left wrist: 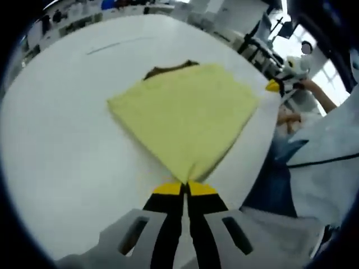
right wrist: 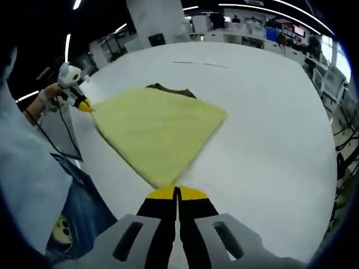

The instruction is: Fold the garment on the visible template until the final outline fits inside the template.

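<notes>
A folded yellow garment (left wrist: pixel 185 115) is seen lying flat on the white table (left wrist: pixel 61 140), a dark edge showing at its far side. The left gripper (left wrist: pixel 185 188) fingers are pressed together on the garment's near corner. The right gripper (right wrist: pixel 176 192) fingers are likewise closed on another corner of the garment (right wrist: pixel 157 131), just ahead of the tips.

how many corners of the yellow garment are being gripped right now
2. The left gripper pinches one corner of the yellow garment; the right gripper pinches the neighbouring corner at the table's near edge.
</notes>
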Demonstrator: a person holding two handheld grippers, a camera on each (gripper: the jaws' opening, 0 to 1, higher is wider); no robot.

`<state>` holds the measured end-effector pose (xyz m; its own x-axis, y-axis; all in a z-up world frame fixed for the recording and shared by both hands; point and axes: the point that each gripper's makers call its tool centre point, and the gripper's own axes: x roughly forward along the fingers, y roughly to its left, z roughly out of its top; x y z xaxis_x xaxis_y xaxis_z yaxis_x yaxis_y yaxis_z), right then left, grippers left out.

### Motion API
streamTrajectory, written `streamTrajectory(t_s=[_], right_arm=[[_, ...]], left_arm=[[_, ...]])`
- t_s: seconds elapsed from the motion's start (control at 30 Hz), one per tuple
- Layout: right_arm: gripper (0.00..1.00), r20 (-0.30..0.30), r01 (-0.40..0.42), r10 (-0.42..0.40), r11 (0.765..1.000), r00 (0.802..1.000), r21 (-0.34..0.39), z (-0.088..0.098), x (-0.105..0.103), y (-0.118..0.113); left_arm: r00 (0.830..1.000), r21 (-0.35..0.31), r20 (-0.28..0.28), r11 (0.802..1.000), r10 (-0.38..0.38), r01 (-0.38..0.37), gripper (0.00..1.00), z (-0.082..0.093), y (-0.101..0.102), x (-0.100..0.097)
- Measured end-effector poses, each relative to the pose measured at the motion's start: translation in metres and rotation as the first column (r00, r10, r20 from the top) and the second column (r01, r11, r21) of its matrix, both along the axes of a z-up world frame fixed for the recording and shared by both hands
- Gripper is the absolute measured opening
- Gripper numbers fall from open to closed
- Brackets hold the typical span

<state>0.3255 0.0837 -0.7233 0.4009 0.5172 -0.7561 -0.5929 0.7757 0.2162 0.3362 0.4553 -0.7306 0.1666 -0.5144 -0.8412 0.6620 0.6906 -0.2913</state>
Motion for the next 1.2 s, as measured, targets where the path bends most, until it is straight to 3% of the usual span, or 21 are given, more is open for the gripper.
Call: streamTrajectory(t_s=[0.13,0.23,0.37,0.53,0.9,0.97,1.2], right_arm=[[0.01,-0.013,-0.003,0.003,1.000,1.000,0.006,-0.009,-0.005,0.006],[0.01,-0.042,-0.001,0.004,0.998,0.999,0.056,-0.013,-0.012,0.018],[0.02,-0.025,0.001,0.000,0.999,1.000,0.039,-0.020,-0.010,0.020],[0.12,-0.033,-0.002,0.004,0.997,0.999,0.073,-0.020,-0.009,0.025],[0.09,-0.024,-0.041,0.042,0.998,0.999,0.041,-0.035,-0.001,0.029],[0.03,-0.022,-0.052,0.053,0.998,0.998,0.029,-0.034,0.000,0.029],[0.02,-0.001,-0.060,0.060,0.998,0.998,0.032,-0.016,-0.001,0.027]], left_arm=[[1.000,0.018,-0.025,1.000,0.005,-0.005,0.00,-0.010,0.005,-0.003],[0.999,0.012,-0.032,1.000,0.015,-0.015,0.00,-0.011,0.006,-0.004],[0.999,0.010,-0.037,1.000,0.022,-0.022,0.00,-0.014,0.006,-0.004],[0.999,0.010,-0.040,1.000,0.021,-0.020,0.00,-0.015,0.006,-0.006],[0.999,0.004,-0.040,0.999,0.034,-0.033,0.00,-0.017,0.005,-0.007],[0.999,0.004,-0.038,0.999,0.034,-0.034,0.00,-0.016,0.005,-0.006],[0.997,-0.013,-0.044,0.998,0.056,-0.056,0.00,-0.010,0.005,-0.003]])
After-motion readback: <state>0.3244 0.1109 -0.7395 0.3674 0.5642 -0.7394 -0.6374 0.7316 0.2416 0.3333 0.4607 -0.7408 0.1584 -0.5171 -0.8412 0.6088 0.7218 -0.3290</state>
